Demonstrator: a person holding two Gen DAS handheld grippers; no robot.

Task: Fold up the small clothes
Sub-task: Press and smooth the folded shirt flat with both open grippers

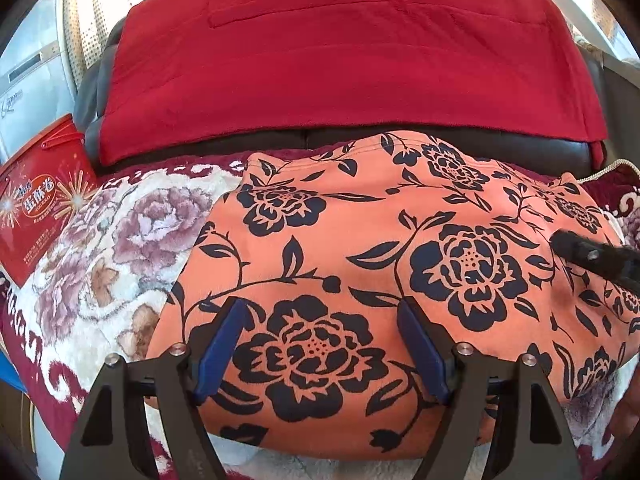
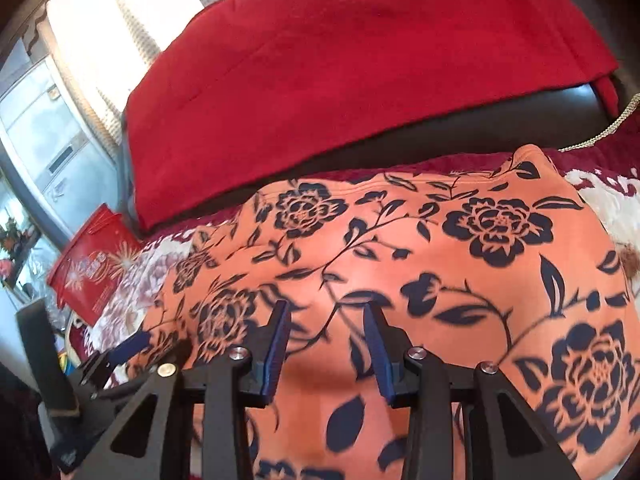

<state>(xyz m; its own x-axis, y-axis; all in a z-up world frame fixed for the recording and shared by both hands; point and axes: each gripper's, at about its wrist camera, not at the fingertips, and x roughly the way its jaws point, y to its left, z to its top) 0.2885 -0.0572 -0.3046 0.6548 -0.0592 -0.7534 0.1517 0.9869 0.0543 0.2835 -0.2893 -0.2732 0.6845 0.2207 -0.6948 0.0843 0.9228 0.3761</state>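
Observation:
An orange garment with dark navy flower print (image 1: pixel 360 248) lies spread flat on a floral blanket (image 1: pixel 120 232); it also fills the right wrist view (image 2: pixel 460 264). My left gripper (image 1: pixel 320 308) is open, its blue pads just above the garment's near part, holding nothing. My right gripper (image 2: pixel 326 308) is open above the garment's middle, empty. One right finger (image 1: pixel 592 256) shows at the right edge of the left wrist view. The left gripper (image 2: pixel 120 356) shows at the lower left of the right wrist view.
A red blanket (image 1: pixel 344 52) drapes a dark leather backrest (image 1: pixel 520 152) behind the garment. A red printed box (image 1: pixel 40 208) stands at the left, also in the right wrist view (image 2: pixel 92 268). A beige cord (image 2: pixel 600 128) hangs at the right.

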